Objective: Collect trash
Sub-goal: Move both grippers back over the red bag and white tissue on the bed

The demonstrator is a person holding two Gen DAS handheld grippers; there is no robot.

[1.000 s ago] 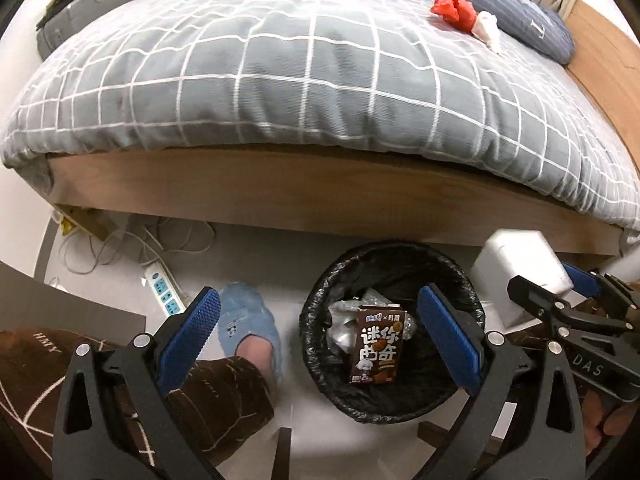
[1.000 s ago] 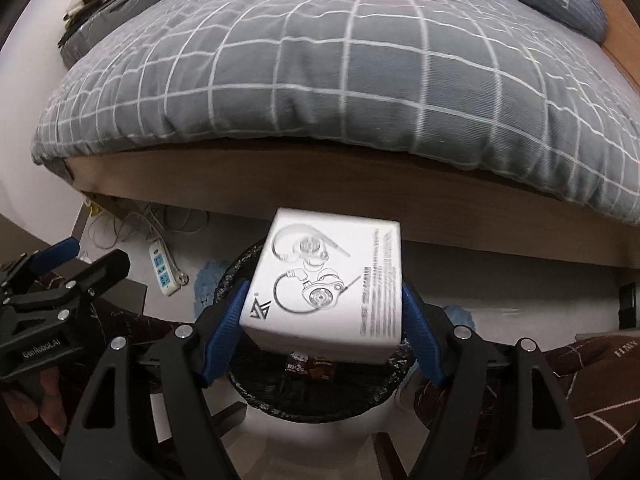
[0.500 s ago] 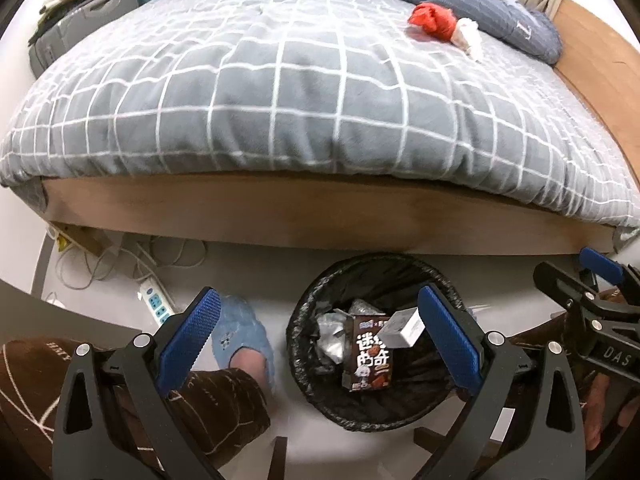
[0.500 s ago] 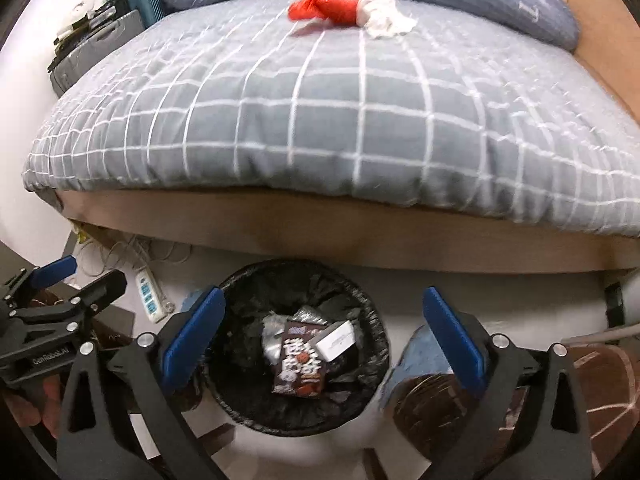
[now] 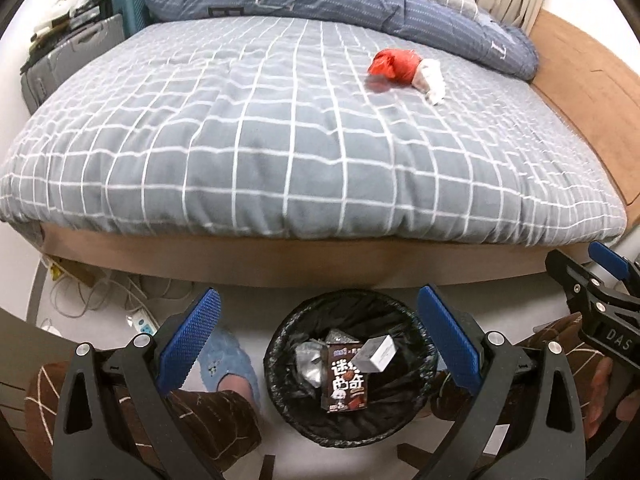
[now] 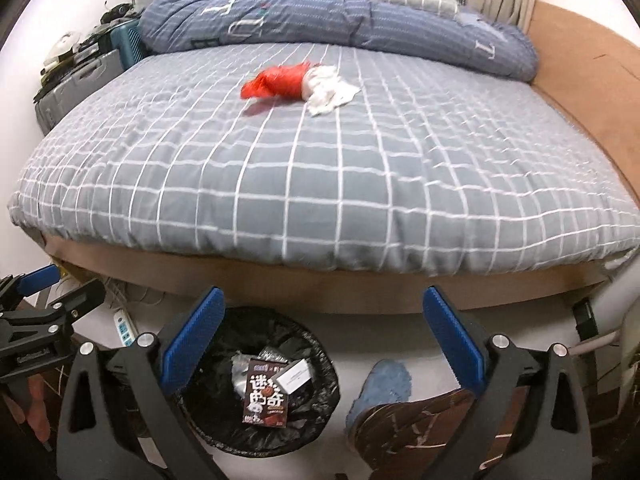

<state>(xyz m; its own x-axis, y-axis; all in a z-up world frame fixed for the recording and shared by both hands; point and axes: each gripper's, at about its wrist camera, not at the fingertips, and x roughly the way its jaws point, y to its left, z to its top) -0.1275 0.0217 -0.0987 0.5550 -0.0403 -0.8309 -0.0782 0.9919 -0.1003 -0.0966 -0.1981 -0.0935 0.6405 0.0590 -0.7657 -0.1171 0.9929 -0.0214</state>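
Left gripper (image 5: 318,344): jaws stood wide apart, nothing between them; it hung over the bin, blue pads flanking the bin's rim at 9 and 3 o'clock
Right gripper (image 6: 323,338): jaws stood wide apart, nothing held; it hung above the floor, with the bin under its left finger at 7 o'clock of the view
Bin (image 5: 294,420): round, lined with a black bag, on the floor just in front of the bed's wooden base; in the right view it showed at (image 6: 320,420)
Carton (image 5: 346,378): brown drink carton lying inside the bin, printed face up; also seen at (image 6: 267,394)
Box (image 5: 376,358): small white box inside the bin, resting against the carton's top corner at 1 o'clock; also at (image 6: 295,376)
Foil (image 5: 310,364): crumpled silvery wrapper inside the bin, at 9 o'clock of the carton
Red bag (image 6: 278,80): crumpled, on the bed well beyond the bin, toward 12 o'clock; also at (image 5: 394,64)
Tissue (image 6: 330,90): white wad touching the red bag at its 3 o'clock side; also at (image 5: 432,80)
Bed (image 6: 360,184): grey checked cover, a blue quilt (image 6: 340,28) bunched at the far end
Slipper (image 5: 228,364): blue, on a foot, at 9 o'clock of the bin
Power strip (image 5: 142,322): on the floor under the bed edge, among cables
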